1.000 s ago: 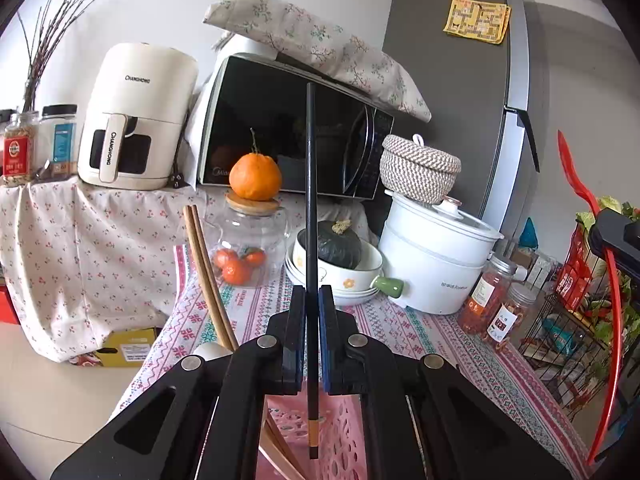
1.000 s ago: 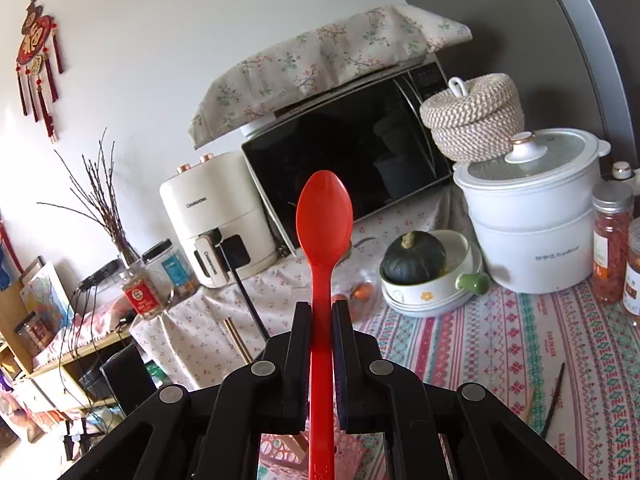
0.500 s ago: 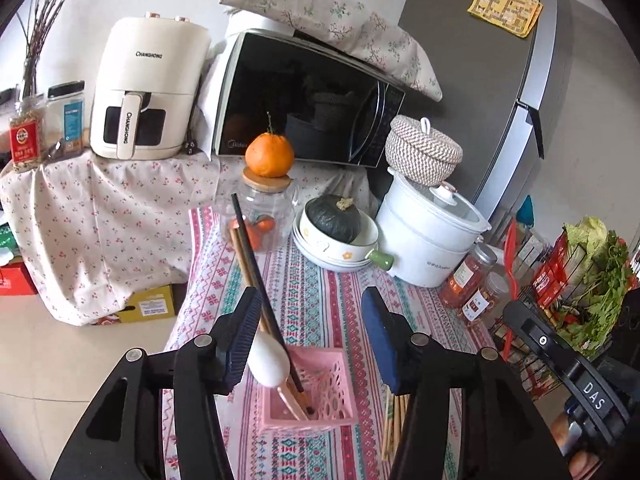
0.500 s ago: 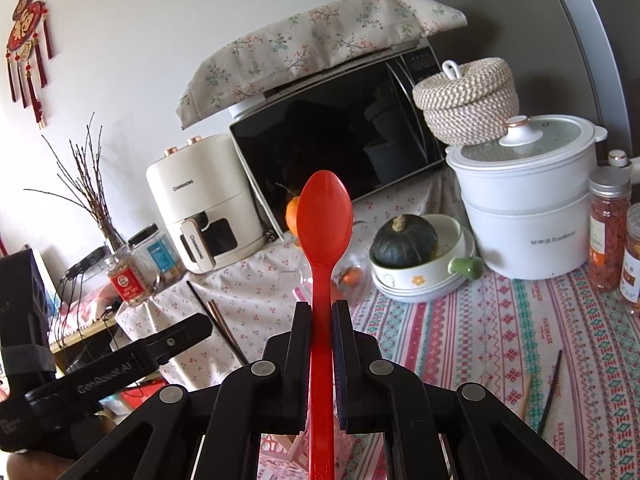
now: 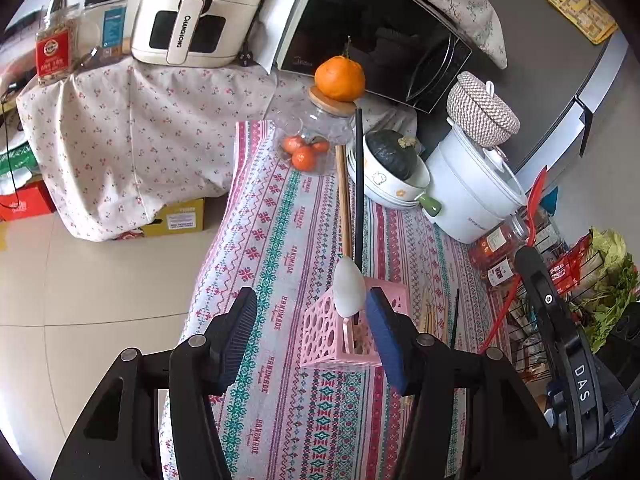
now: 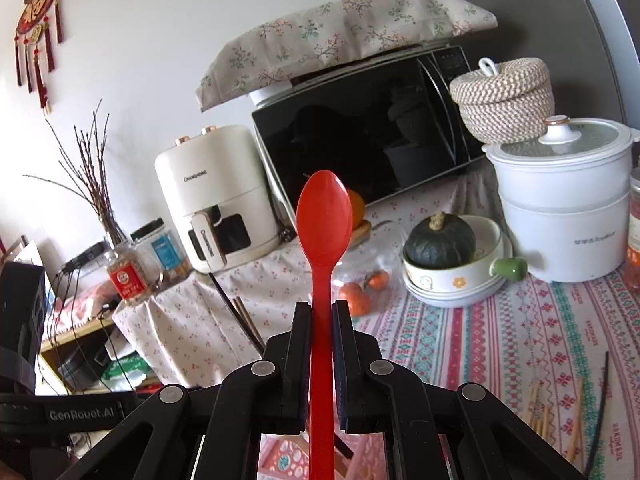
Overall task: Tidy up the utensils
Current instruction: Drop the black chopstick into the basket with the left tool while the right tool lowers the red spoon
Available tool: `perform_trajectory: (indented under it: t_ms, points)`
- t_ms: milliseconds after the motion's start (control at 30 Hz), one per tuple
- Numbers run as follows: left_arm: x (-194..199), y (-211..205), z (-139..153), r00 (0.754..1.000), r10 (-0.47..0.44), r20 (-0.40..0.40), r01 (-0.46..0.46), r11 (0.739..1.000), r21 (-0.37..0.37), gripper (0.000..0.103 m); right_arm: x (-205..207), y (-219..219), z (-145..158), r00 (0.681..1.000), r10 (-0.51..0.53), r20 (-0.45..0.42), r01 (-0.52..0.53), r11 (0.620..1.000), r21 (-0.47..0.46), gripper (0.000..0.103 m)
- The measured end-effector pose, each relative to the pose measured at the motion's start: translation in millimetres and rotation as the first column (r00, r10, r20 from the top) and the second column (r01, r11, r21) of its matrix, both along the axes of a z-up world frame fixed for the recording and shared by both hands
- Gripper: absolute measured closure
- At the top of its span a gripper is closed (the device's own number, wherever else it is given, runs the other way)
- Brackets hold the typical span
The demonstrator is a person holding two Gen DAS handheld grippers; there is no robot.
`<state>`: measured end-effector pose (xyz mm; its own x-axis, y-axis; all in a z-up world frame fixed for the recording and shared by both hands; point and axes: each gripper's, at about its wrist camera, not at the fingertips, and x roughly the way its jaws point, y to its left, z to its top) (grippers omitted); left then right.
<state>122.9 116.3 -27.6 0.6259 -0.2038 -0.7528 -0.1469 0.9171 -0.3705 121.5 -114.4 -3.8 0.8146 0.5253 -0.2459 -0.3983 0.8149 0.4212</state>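
A pink perforated basket (image 5: 340, 332) stands on the patterned tablecloth (image 5: 280, 240) and holds a white spoon (image 5: 350, 288), a black chopstick (image 5: 359, 184) and wooden chopsticks (image 5: 343, 200). My left gripper (image 5: 310, 300) hovers above and in front of it. Its jaws are opening and nothing is pressed between them. Loose wooden chopsticks (image 5: 429, 314) and a second black chopstick (image 5: 455, 320) lie right of the basket. My right gripper (image 6: 322, 308) is shut on a red spoon (image 6: 324, 216), bowl end up. The basket's edge (image 6: 288, 456) shows below it.
At the table's back stand a glass jar with oranges (image 5: 316, 136), a bowl with a green pumpkin (image 5: 390, 156) and a white pot (image 5: 472, 188). Behind them are a microwave (image 6: 360, 132) and an air fryer (image 6: 216, 192). At the right is a wire rack with greens (image 5: 592, 280).
My left gripper let go of the black chopstick, which now stands in the pink basket, then opened, drew back and tipped downward. My right gripper carried the red spoon sideways toward the basket.
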Motion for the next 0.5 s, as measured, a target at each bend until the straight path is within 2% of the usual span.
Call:
perform_trajectory:
  t_ms: [133, 267, 500]
  points:
    - [3, 12, -5, 0.999, 0.024, -0.029, -0.025, 0.999, -0.023, 0.044, 19, 12, -6, 0.999, -0.05, -0.002, 0.051, 0.997, 0.062, 0.094]
    - [4, 24, -7, 0.997, 0.055, -0.048, -0.058, 0.996, -0.061, 0.044, 29, 27, -13, 0.994, -0.106, 0.032, 0.107, 0.994, -0.011, 0.094]
    - [7, 21, -8, 0.998, 0.039, -0.05, -0.043, 0.995, -0.095, 0.044, 29, 44, -28, 0.985, -0.148, 0.089, 0.156, 0.983, -0.093, 0.094]
